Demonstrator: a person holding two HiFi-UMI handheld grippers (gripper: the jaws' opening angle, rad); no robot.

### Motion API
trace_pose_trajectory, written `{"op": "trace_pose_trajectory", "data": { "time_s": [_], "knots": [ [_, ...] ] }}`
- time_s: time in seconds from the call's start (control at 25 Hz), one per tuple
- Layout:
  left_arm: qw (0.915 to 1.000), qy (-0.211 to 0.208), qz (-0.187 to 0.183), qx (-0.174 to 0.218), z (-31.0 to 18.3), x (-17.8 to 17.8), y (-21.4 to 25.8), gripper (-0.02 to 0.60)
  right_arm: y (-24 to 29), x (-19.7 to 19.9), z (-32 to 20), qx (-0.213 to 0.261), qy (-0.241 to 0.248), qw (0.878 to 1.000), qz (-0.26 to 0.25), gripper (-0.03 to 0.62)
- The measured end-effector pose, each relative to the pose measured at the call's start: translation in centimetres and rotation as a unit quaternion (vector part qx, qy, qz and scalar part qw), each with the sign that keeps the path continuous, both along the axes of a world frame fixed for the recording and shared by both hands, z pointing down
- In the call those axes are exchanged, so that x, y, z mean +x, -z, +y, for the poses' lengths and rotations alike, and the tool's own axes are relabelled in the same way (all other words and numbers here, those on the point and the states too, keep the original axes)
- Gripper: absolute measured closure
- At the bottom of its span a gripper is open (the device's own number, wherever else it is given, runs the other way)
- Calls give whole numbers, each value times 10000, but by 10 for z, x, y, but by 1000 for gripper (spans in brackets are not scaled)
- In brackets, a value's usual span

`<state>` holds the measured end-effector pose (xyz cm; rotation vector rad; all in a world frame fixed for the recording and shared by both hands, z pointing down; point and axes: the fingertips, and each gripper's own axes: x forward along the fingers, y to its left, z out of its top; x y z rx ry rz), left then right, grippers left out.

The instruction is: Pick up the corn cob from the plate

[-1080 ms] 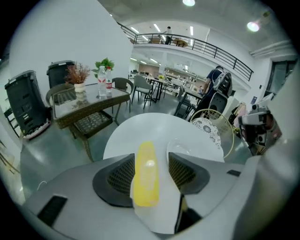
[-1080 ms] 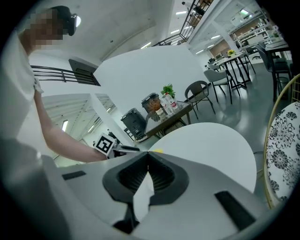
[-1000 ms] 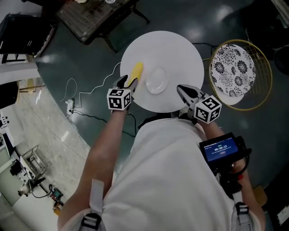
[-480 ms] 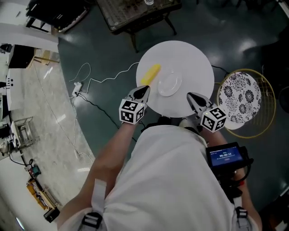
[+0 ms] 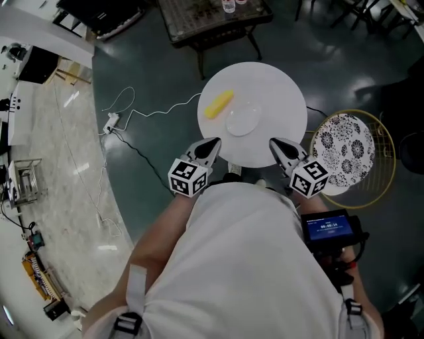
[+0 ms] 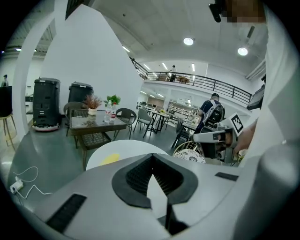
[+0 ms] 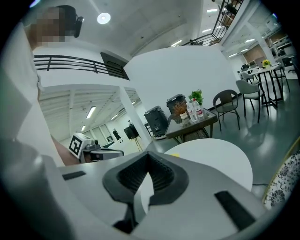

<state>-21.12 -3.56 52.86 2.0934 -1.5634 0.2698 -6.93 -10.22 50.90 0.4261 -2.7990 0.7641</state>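
A yellow corn cob (image 5: 218, 104) lies on the round white table (image 5: 278, 93), just left of a pale round plate (image 5: 242, 121). My left gripper (image 5: 214, 142) hovers at the table's near edge, short of the cob, shut and empty. My right gripper (image 5: 273, 143) hangs beside it at the near right edge, also shut with nothing in it. In the left gripper view the shut jaws (image 6: 153, 155) point over the table toward the cob (image 6: 111, 159). From the right gripper (image 7: 147, 153), only a sliver of the cob (image 7: 174, 153) shows.
A floral-patterned round top in a gold wire frame (image 5: 343, 153) stands right of the table. A dark low table with bottles (image 5: 212, 16) is behind it. A white cable and power strip (image 5: 111, 121) lie on the floor at the left.
My left gripper was open right beside the cob; it has drawn back to the table's near edge and shut with nothing in it. The cob stays on the table.
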Motion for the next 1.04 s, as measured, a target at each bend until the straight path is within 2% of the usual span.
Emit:
{"op": "trace_pose_trajectory", "data": {
  "time_s": [0.24, 0.48, 0.64, 1.04],
  "knots": [
    [9997, 144, -93, 156, 34, 12, 23, 574, 24, 22, 28, 198, 42, 9998, -22, 586],
    [9998, 111, -60, 132, 25, 16, 14, 574, 22, 16, 21, 197, 71, 9998, -25, 586],
    [9999, 33, -84, 120, 32, 32, 15, 574, 26, 30, 31, 211, 40, 9998, -28, 588],
    [9999, -99, -98, 56, 18, 31, 11, 574, 25, 31, 21, 185, -64, 9998, -9, 588]
  ]
}}
